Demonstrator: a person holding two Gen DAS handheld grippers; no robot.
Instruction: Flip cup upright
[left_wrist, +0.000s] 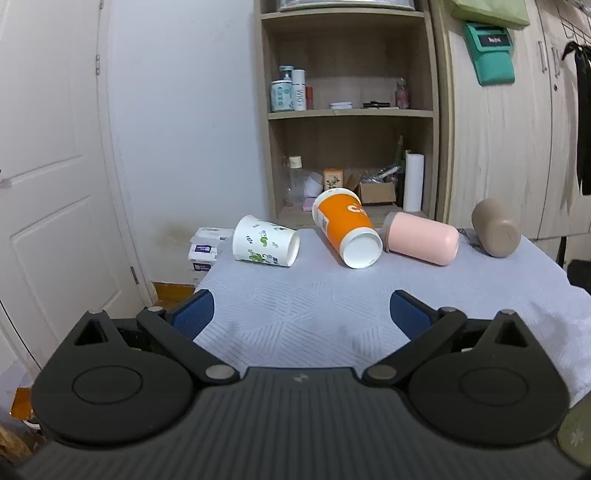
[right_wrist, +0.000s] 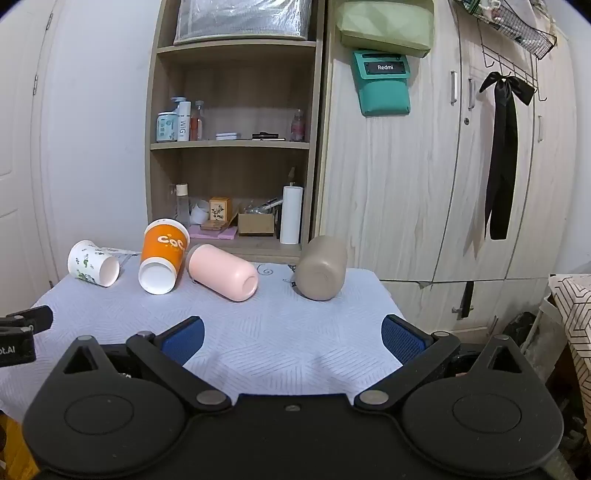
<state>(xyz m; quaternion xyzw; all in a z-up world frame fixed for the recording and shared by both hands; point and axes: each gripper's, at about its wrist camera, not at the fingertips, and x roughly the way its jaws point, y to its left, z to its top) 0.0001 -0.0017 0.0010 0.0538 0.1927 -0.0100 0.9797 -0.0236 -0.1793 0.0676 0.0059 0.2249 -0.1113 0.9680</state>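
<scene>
left gripper (left_wrist: 302, 312) wide open, empty | right gripper (right_wrist: 292, 334) wide open, empty | four cups tipped over at 12 o'clock | tan cup (right_wrist: 320, 268) is pointed at by right, base first

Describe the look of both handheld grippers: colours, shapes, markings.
The left gripper and right gripper look alike: a matte black ribbed body, two round black housings, angled black link arms with silver pivot pins, and jaws faced with textured blue pads. No cables or sleeves show.

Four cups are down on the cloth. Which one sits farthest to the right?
The brown cup. It lies apart from the others, past the pink cup, with its base facing the camera; the orange cup and white cup lie further left.
</scene>
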